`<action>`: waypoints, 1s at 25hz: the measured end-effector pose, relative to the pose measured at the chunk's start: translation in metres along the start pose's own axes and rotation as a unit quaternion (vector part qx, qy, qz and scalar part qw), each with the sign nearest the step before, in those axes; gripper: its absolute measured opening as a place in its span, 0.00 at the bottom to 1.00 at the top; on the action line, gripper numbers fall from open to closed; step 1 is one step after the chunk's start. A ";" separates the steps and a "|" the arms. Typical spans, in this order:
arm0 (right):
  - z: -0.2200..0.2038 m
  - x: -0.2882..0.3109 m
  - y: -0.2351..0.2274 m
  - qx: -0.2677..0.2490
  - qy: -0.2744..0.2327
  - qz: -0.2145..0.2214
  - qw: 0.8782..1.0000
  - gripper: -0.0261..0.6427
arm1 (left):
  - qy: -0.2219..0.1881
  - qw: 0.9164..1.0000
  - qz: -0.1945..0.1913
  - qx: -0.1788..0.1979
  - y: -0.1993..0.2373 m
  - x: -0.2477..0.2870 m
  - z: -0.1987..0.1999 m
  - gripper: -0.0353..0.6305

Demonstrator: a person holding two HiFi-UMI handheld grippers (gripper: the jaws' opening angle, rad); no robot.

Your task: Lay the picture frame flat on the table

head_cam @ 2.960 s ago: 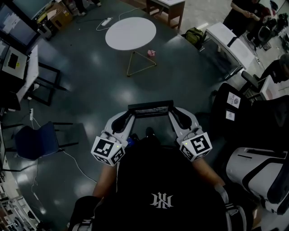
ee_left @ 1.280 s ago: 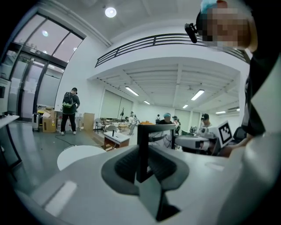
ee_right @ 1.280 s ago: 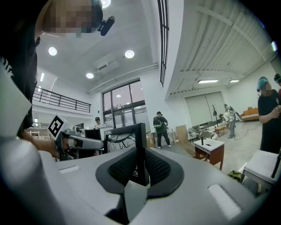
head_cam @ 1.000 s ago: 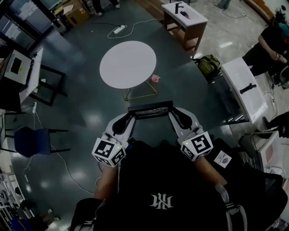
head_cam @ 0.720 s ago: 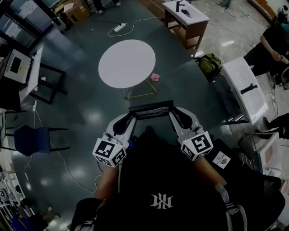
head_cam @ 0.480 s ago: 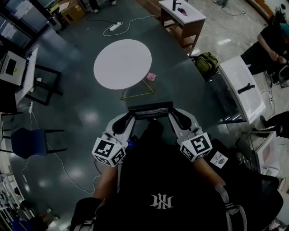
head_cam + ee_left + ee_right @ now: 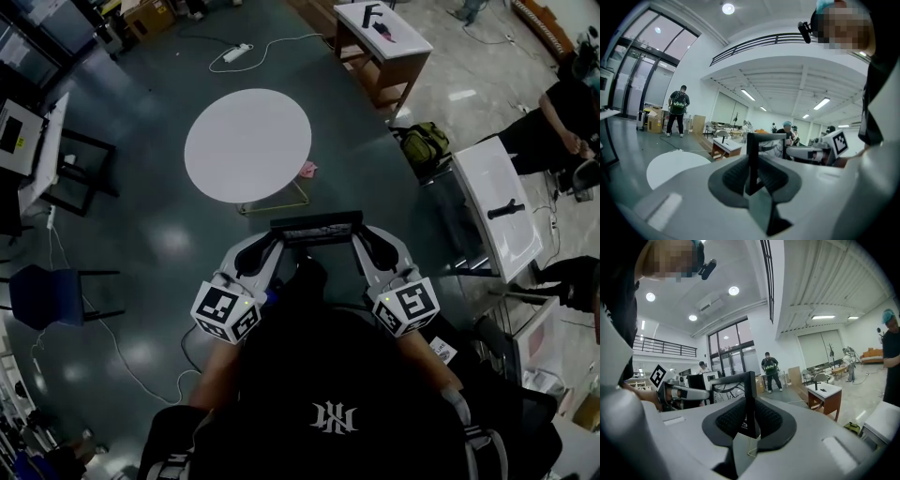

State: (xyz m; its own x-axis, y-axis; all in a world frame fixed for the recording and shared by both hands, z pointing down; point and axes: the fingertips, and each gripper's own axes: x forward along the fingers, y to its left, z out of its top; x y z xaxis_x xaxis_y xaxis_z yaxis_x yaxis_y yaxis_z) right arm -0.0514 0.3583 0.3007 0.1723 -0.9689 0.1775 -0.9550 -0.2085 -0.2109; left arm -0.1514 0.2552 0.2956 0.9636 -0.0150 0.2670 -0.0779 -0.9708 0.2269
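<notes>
The dark glossy floor fills most of the head view. A round white table stands on it ahead of the person, with a bare top. A long white desk at the right carries one small dark item. A wooden side table at the top carries a few dark items. A blue chair stands at the left edge. The left gripper and the right gripper are held out side by side. Each is clamped on one end of the picture frame. The frame is in the air above the floor, on the near side of the round table and apart from it. In the left gripper view, the pads of the left gripper press the frame's upright side rail. The right gripper grips the opposite rail likewise. A green bag lies beside the white desk, and a cardboard box sits at the top. The contents of neither show. A small pink object lies by the table base.
</notes>
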 end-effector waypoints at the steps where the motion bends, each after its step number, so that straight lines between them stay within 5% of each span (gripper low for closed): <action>1: 0.004 0.009 -0.007 0.000 0.001 0.002 1.000 0.11 | 0.001 1.000 0.001 -0.002 0.006 0.008 0.004 0.14; 14: 0.068 0.143 -0.075 -0.021 -0.007 0.029 0.999 0.11 | -0.010 1.000 0.022 0.002 0.110 0.100 0.076 0.14; 25: 0.069 0.228 -0.087 -0.022 0.014 0.103 0.994 0.11 | -0.016 0.995 0.096 -0.012 0.173 0.117 0.085 0.14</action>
State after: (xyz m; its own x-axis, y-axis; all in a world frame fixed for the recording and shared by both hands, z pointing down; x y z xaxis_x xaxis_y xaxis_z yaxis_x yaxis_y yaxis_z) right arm 0.0875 0.1463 0.2932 -0.0336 -0.9863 0.1613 -0.9792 0.0002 -0.2028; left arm -0.0305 0.0647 0.2864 0.9377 -0.2077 0.2785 -0.2675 -0.9431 0.1975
